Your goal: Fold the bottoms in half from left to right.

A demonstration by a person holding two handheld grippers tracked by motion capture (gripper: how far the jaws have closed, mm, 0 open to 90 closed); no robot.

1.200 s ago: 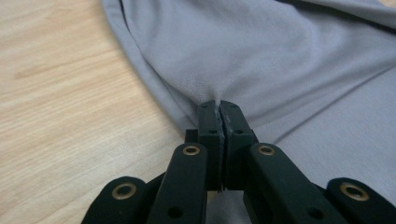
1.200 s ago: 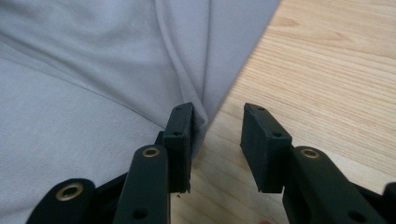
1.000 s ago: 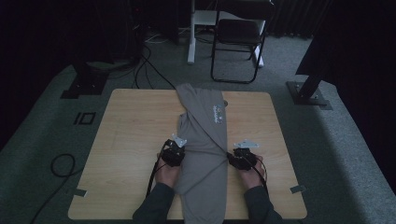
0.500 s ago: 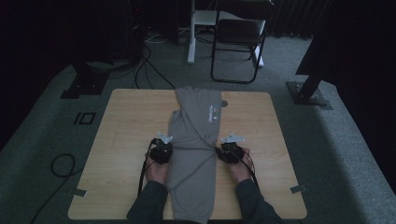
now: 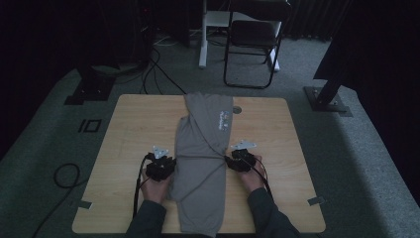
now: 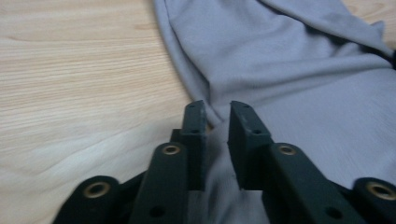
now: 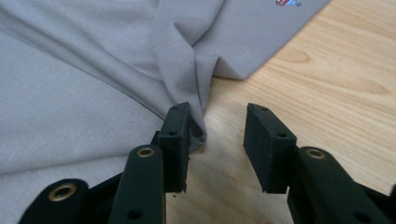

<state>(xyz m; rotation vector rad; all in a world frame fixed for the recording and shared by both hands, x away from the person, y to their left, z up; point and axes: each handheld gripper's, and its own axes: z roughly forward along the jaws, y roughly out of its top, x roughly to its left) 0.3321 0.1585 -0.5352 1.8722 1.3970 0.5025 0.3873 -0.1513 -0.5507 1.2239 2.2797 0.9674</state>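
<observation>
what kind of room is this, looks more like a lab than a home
Probably a lab or recording studio, not a home: a bare light wooden table on grey carpet, black cables trailing across the floor, dark curtains behind, and a black folding chair.

We note a grey garment (image 5: 203, 163) folded into a long narrow strip, lying flat down the table's middle from far edge to near edge, its near end hanging over. A small printed logo (image 5: 222, 120) shows near the far end. Creases pinch in at mid-length.
</observation>
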